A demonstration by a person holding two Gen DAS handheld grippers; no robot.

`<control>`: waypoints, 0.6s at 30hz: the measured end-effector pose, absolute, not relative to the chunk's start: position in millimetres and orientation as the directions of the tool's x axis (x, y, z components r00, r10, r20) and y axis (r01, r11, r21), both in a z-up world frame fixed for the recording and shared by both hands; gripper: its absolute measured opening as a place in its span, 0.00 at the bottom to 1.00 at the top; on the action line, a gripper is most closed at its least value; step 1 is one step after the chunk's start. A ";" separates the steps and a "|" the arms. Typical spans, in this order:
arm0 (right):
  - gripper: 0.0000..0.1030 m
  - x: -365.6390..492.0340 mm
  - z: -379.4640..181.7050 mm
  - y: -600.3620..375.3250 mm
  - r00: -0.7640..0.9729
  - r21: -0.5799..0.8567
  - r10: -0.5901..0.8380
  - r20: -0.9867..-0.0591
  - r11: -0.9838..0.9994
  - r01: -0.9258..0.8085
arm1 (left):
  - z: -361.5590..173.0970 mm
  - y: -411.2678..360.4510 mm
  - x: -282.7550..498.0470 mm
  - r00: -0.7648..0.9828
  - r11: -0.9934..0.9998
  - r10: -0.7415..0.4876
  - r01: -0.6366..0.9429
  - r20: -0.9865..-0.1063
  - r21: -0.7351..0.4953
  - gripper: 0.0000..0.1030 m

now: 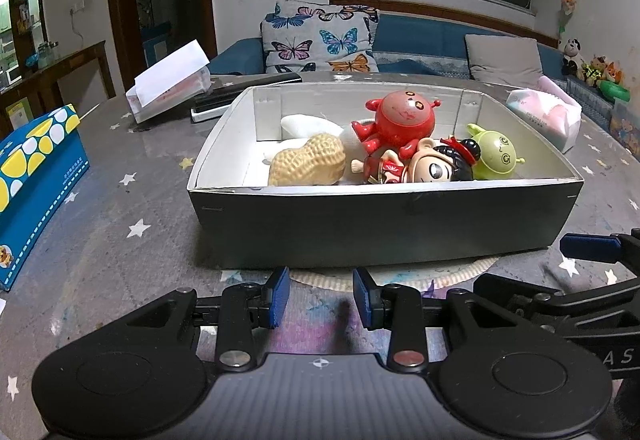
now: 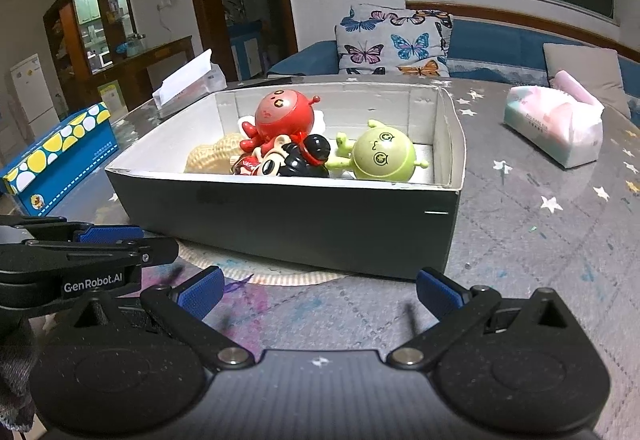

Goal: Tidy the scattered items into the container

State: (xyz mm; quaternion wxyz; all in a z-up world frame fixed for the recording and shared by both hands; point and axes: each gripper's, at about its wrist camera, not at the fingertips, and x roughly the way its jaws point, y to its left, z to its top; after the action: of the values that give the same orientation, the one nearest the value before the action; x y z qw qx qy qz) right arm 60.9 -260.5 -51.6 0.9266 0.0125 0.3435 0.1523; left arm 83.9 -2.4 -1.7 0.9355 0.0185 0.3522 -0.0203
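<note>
Left tool: the left tool (image 1: 321,296) hovers low over the table, at the box's near wall; its blue pads stand a little apart with nothing between them, so it is open and empty.
Right tool: the right tool (image 2: 319,290) sits low before the box's near right corner; its fingers are spread wide, open and empty. In the left wrist view it shows at 3 o'clock (image 1: 592,248).
Box: the grey box (image 1: 384,224) with white inner walls stands on the table, its near edge over a pale round mat (image 1: 384,276).
Peanut: the tan peanut toy (image 1: 307,160) lies inside the box at 9 o'clock, close to the near wall.
Red toy: the red round-headed figure (image 1: 394,120) lies inside toward 12 o'clock, leaning over the doll.
Doll: the black-haired doll (image 1: 424,164) lies on its side in the middle, touching the red toy.
Green toy: the green round-headed figure (image 2: 380,154) lies inside at 3 o'clock, just beside the doll's head.
White item: a white soft thing (image 1: 308,126) lies behind the peanut; what it is cannot be told.
Table: the grey table (image 2: 540,224) has a star pattern.
Around: a blue spotted carton (image 1: 36,176) stands at 9 o'clock of the box; a pink tissue pack (image 2: 556,128) lies at 2 o'clock, well apart.
</note>
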 end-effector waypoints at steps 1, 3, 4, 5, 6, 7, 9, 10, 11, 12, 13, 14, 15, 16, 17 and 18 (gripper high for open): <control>1.00 61.7 -51.8 -260.7 0.718 0.126 0.288 -0.634 0.954 -0.272 | -1.8 -2.5 83.9 0.750 0.998 -0.025 0.051 -0.660 0.020 0.36; 1.00 63.1 -51.9 -260.4 0.718 0.124 0.285 -0.635 0.955 -0.269 | -2.5 -3.0 85.8 0.748 0.998 -0.026 0.052 -0.663 0.020 0.36; 1.00 64.0 -52.0 -260.3 0.717 0.125 0.285 -0.637 0.955 -0.269 | -2.8 -3.2 87.1 0.747 0.998 -0.028 0.053 -0.665 0.018 0.36; 1.00 64.9 -52.0 -260.2 0.716 0.125 0.284 -0.638 0.955 -0.267 | -3.0 -3.5 88.1 0.746 0.998 -0.027 0.053 -0.665 0.018 0.36; 1.00 65.8 -52.1 -260.0 0.716 0.124 0.283 -0.639 0.956 -0.267 | -3.2 -3.9 89.0 0.746 0.998 -0.027 0.053 -0.665 0.019 0.36; 1.00 66.5 -52.1 -259.9 0.716 0.124 0.282 -0.639 0.956 -0.266 | -3.3 -4.1 89.9 0.747 0.998 -0.028 0.054 -0.665 0.018 0.36; 1.00 67.2 -52.1 -259.7 0.716 0.124 0.283 -0.639 0.956 -0.266 | -2.9 -4.3 91.6 0.747 0.998 -0.029 0.053 -0.664 0.016 0.36; 1.00 67.4 -52.1 -259.6 0.716 0.124 0.282 -0.639 0.956 -0.266 | -2.8 -4.4 92.3 0.747 0.999 -0.030 0.052 -0.664 0.015 0.36; 1.00 67.9 -52.2 -259.6 0.716 0.124 0.281 -0.640 0.956 -0.264 | -2.7 -4.5 92.9 0.747 0.998 -0.031 0.054 -0.664 0.013 0.36; 1.00 68.8 -52.3 -259.3 0.715 0.124 0.280 -0.640 0.957 -0.263 | -2.8 -4.6 93.6 0.746 0.998 -0.033 0.054 -0.665 0.011 0.36; 1.00 69.5 -52.4 -258.9 0.715 0.124 0.280 -0.641 0.957 -0.263 | -3.0 -4.4 94.4 0.745 0.998 -0.036 0.055 -0.666 0.007 0.36; 1.00 69.9 -52.5 -258.8 0.715 0.124 0.279 -0.641 0.957 -0.263 | -3.1 -4.0 95.3 0.744 0.998 -0.041 0.056 -0.667 0.000 0.36; 1.00 69.8 -52.4 -258.8 0.715 0.124 0.279 -0.641 0.957 -0.262 | -3.2 -3.5 96.1 0.744 0.999 -0.045 0.054 -0.667 -0.006 0.36; 1.00 70.2 -52.6 -258.8 0.715 0.125 0.280 -0.641 0.957 -0.262 | -3.2 -3.1 96.8 0.745 0.999 -0.046 0.052 -0.665 -0.011 0.36; 1.00 70.8 -52.8 -258.6 0.715 0.127 0.281 -0.640 0.957 -0.262 | -2.8 -2.7 97.4 0.748 0.999 -0.047 0.050 -0.662 -0.014 0.35; 1.00 71.3 -53.0 -258.6 0.715 0.127 0.281 -0.640 0.957 -0.262 | -2.4 -2.2 98.0 0.751 0.999 -0.049 0.048 -0.658 -0.019 0.35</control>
State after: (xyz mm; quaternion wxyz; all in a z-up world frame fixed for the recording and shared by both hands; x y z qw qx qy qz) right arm 71.3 -258.6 -53.0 0.9260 0.0136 0.3476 0.1468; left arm 98.0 -2.2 -2.4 0.9357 -0.0007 0.3518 -0.0258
